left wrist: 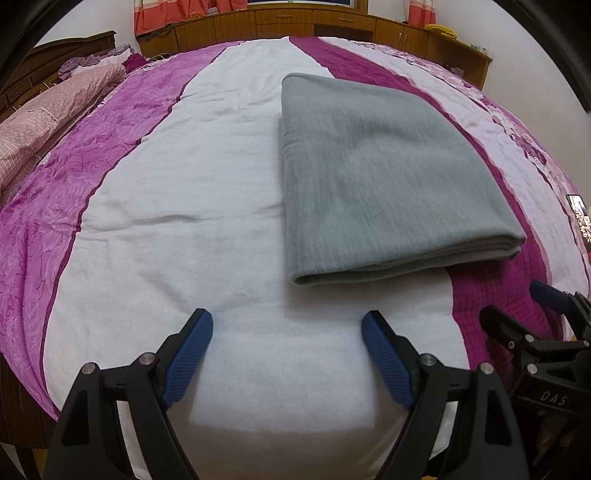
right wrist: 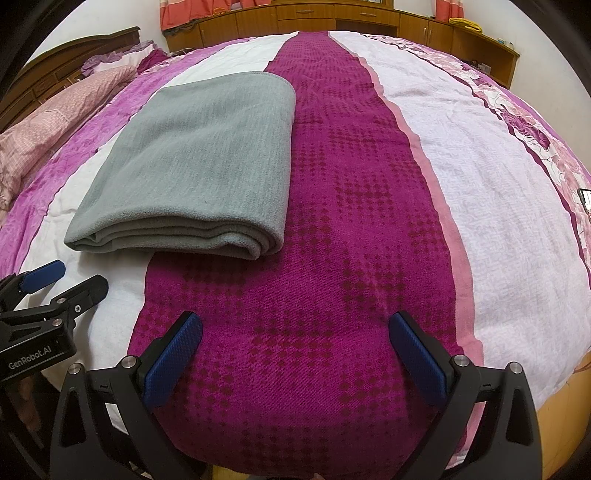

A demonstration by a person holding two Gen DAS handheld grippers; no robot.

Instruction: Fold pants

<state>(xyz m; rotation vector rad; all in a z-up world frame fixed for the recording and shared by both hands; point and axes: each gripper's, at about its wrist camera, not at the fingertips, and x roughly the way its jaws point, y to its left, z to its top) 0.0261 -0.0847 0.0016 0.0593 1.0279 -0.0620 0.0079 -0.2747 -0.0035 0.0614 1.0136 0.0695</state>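
Observation:
The grey pants lie folded in a flat, layered rectangle on the bed; they also show in the right wrist view at the left. My left gripper is open and empty, held just short of the pants' near folded edge, over the white stripe. My right gripper is open and empty over the dark magenta stripe, to the right of the pants. The right gripper shows at the left view's right edge; the left gripper shows at the right view's left edge.
The bed cover has white, pink and magenta stripes. Pink pillows lie at the far left by the headboard. Wooden cabinets line the far wall. A phone lies at the bed's right edge.

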